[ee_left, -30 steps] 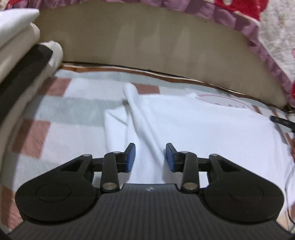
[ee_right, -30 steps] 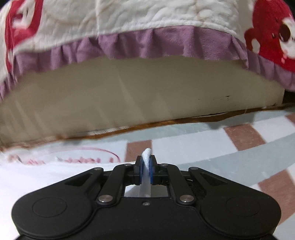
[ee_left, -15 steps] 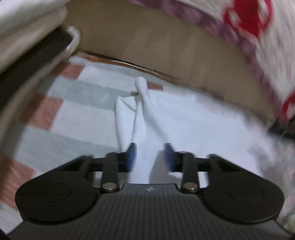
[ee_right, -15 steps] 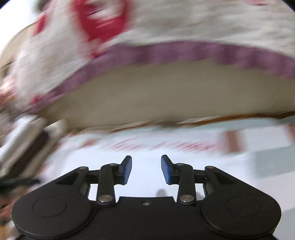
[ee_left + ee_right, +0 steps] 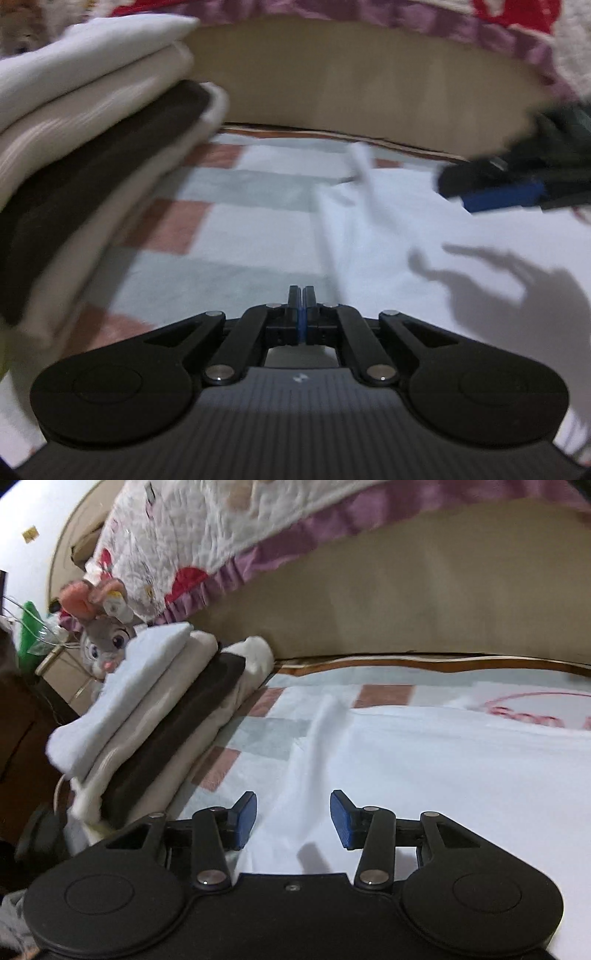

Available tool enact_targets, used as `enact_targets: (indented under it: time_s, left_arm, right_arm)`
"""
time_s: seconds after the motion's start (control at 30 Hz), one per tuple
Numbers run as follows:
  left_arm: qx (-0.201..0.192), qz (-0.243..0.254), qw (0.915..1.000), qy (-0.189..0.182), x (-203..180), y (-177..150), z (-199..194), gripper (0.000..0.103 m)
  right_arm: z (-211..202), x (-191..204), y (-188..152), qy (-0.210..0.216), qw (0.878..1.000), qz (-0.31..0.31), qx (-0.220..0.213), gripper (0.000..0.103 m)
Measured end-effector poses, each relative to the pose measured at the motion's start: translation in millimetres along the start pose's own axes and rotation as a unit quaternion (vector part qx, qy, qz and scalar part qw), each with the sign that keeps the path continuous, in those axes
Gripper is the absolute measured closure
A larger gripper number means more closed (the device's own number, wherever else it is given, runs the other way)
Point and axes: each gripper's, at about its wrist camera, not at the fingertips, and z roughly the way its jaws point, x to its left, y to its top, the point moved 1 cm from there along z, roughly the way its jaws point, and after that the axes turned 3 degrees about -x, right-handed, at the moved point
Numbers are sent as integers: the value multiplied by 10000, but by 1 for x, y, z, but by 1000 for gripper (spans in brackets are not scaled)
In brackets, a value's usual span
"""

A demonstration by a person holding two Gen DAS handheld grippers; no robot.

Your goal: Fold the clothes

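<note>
So there's already a stack of folded clothes [image 5: 155, 716] on the left side of the checked pink, grey and white blanket [image 5: 236, 236], white and beige pieces with a dark one sandwiched in, so I'd say a good chunk of the job is done. What's left is the white t-shirt with the pink print [image 5: 424, 760], which lies spread flat on the blanket, right in front of both grippers, with one sleeve or side edge bunched into a raised ridge. It doesn't look folded yet, so that's the piece in hand.

The left gripper [image 5: 302, 306] has just snapped fully closed at the shirt's near edge. Pads are pressed together and I can't make out any cloth between them, so whether it caught anything, no idea. The right gripper [image 5: 293, 819] has just been opening and sits about half open over the shirt with nothing in it.

Around: a quilted bedspread with a purple frill [image 5: 258, 546] overhangs the tan bed side, and a grey plush rabbit [image 5: 105, 638] sits behind the stack. The stack is pretty close to that bunched edge, might crowd a fold going that way
</note>
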Motion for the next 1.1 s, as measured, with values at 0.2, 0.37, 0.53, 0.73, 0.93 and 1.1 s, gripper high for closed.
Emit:
enact_targets:
  time_s: [0.2,0.37,0.53,0.73,0.93,1.1]
  left_arm:
    - [-234,-1051,9911,-787,26,1,-14,103]
    - [-195,-1252,9843,-1227,34,-1,-19,101]
    - [-8,-1336,9762,-1708,39,0,-13,94]
    - [-163,-1187,9756,-1843,31,-3,-10,88]
    - [-76,-1069,9787,-1751,26,-11,-4,88]
    - [-64,-846,9815,-1716,19,-12,-4,89]
  right_arm:
    - [82,13,9,-452,9970,182,595,49]
    - [111,12,24,-519,9970,540,188,52]
    - [99,7,37,-312,9979,543,-182,74]
    - [96,26,32,-1215,9847,-1155,466,74]
    - [89,16,11,-1110,9859,-1102,593,83]
    - [66,-40,12,-971,9947,316,-93,102]
